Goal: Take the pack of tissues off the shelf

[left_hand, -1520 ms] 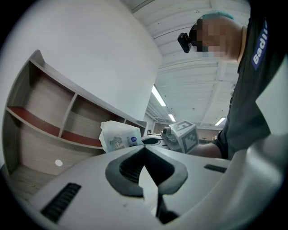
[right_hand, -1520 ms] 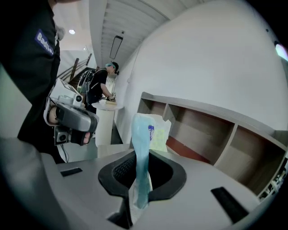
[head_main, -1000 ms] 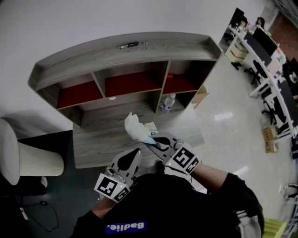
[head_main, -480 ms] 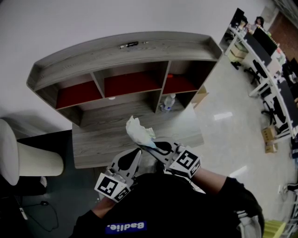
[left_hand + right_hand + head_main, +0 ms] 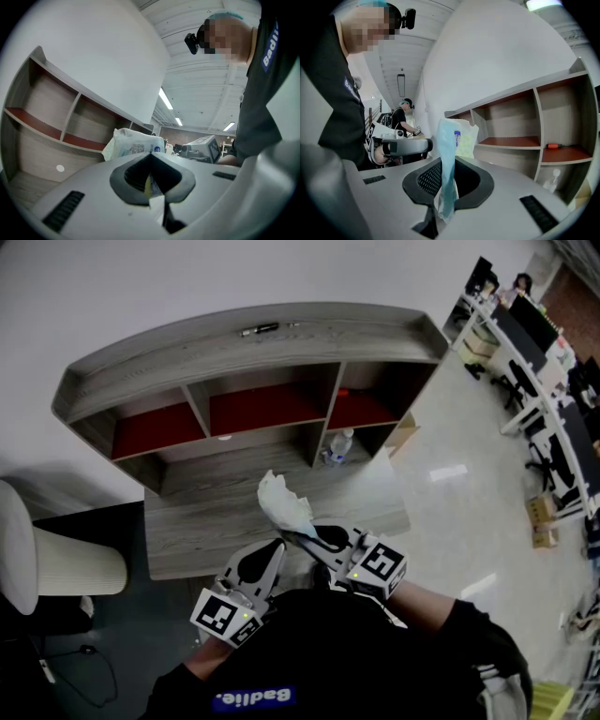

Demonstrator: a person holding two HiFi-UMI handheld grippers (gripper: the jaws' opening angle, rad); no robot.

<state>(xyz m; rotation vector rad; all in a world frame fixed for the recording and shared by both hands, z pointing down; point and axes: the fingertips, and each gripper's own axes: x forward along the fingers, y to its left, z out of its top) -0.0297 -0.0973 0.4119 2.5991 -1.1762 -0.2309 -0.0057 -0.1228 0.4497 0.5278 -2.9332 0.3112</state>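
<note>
Open-plan office, rows of desks (image 5: 539,352), office chairs (image 5: 547,465), ceiling strip lights (image 5: 165,98)

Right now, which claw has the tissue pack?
The right claw, pinching the tissue pack by its edge; the left claw sits apart from it.

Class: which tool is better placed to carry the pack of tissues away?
Probably right: the right tool clamps the pack of tissues by its edge; the left tool is shut, empty.

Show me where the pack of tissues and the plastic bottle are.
pack of tissues (image 5: 279,499): head view, on its crumpled white upper end.
plastic bottle (image 5: 338,449): head view, on its clear body below the cap.
</note>
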